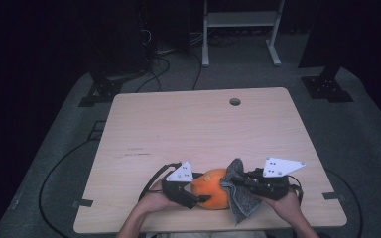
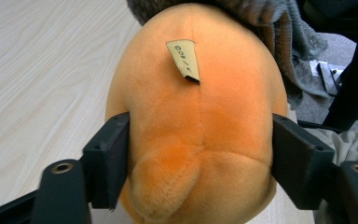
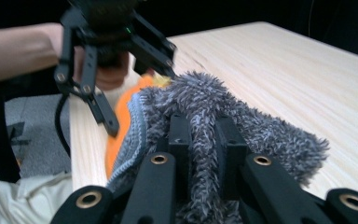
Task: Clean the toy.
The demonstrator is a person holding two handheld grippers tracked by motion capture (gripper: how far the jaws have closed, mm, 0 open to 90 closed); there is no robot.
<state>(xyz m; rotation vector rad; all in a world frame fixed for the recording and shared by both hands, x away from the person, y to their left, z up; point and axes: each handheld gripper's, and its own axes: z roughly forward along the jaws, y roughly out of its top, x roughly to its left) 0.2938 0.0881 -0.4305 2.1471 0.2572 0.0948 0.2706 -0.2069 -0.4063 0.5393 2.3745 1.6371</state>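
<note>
An orange plush toy (image 1: pixel 212 191) lies near the table's front edge. My left gripper (image 1: pixel 203 192) comes at it from the left. In the left gripper view the two jaws press on both sides of the toy (image 2: pixel 200 116), which bears a small tan label (image 2: pixel 184 59). My right gripper (image 1: pixel 234 181) is shut on a grey fluffy cloth (image 1: pixel 243 201). The cloth drapes over the toy's right side and hangs toward the table edge. In the right gripper view the cloth (image 3: pixel 270 135) bunches between the jaws of my right gripper (image 3: pixel 204 140), with the toy (image 3: pixel 121 121) and the left gripper (image 3: pixel 140 95) beyond.
The wooden table (image 1: pixel 203 124) has a round cable hole (image 1: pixel 235 101) near its far edge. Both hands sit close to the front edge. Cables and black stand feet lie on the grey floor, and a white frame (image 1: pixel 240 20) stands behind.
</note>
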